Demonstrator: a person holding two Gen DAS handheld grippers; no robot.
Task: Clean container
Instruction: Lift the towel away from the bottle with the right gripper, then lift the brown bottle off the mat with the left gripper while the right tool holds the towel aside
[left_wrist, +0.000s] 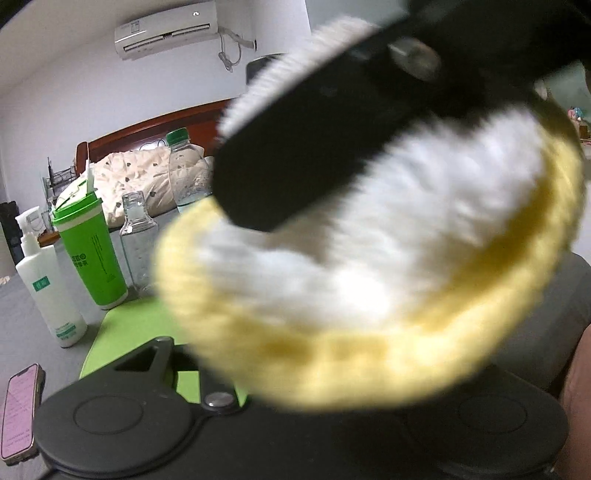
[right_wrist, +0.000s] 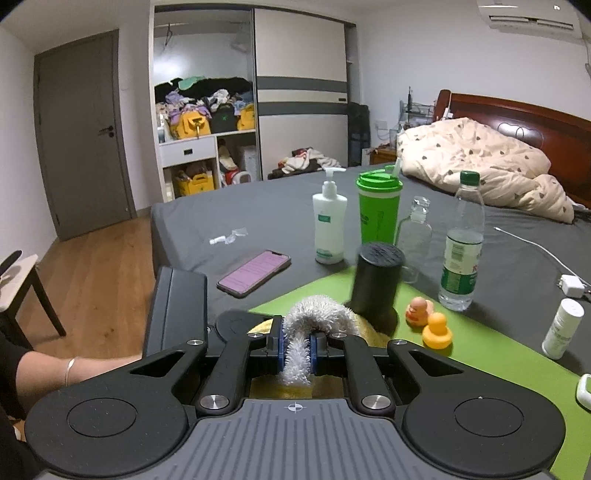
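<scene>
Black container (right_wrist: 375, 282) tilting beside the cloth (right_wrist: 317, 308); right hand-held gripper (right_wrist: 297, 349) pinching cloth. Left hand-held gripper (left_wrist: 207, 369): grip unclear. Risking container slipping, toppling onto ducks (right_wrist: 428, 319) alongside.

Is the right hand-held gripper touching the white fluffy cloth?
Touching. In the right wrist view, the right hand-held gripper has its blue pads closed on the white fluffy cloth, pinching a fold between them.

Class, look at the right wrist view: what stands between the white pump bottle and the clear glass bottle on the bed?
The green tumbler stands between the white pump bottle and the clear glass bottle, shown plainly in the right wrist view.
</scene>
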